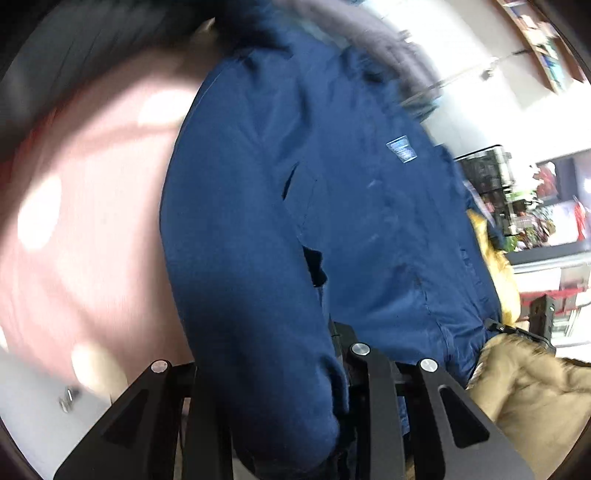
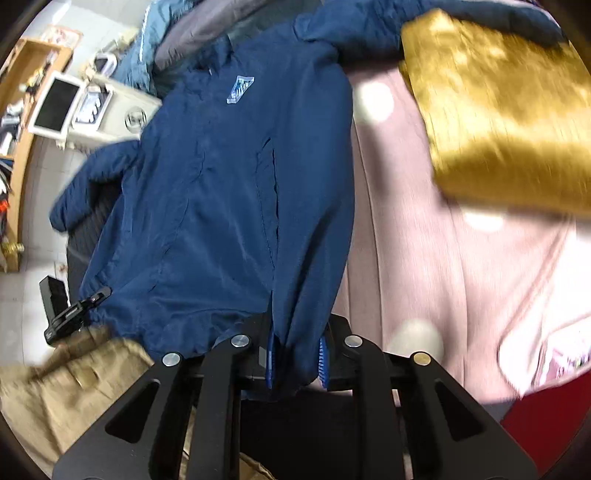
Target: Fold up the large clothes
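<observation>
Right gripper clamped on jacket cuff, blue pads pinching the sleeve. Left gripper buried under jacket cloth; cannot tell its grip. Jacket spread on pink sheet. Mustard garment just beside it at right, tan garment by the hem, grey clothes behind collar.

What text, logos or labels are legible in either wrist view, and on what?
None can be read.
Chest patch on the navy jacket: pale blue with dark marks, too blurred to read; the same patch in the left view is no clearer.
White-framed screen on the shelf: dark, no text visible.
Shelf clutter and posters in the background: too small and blurred.
</observation>
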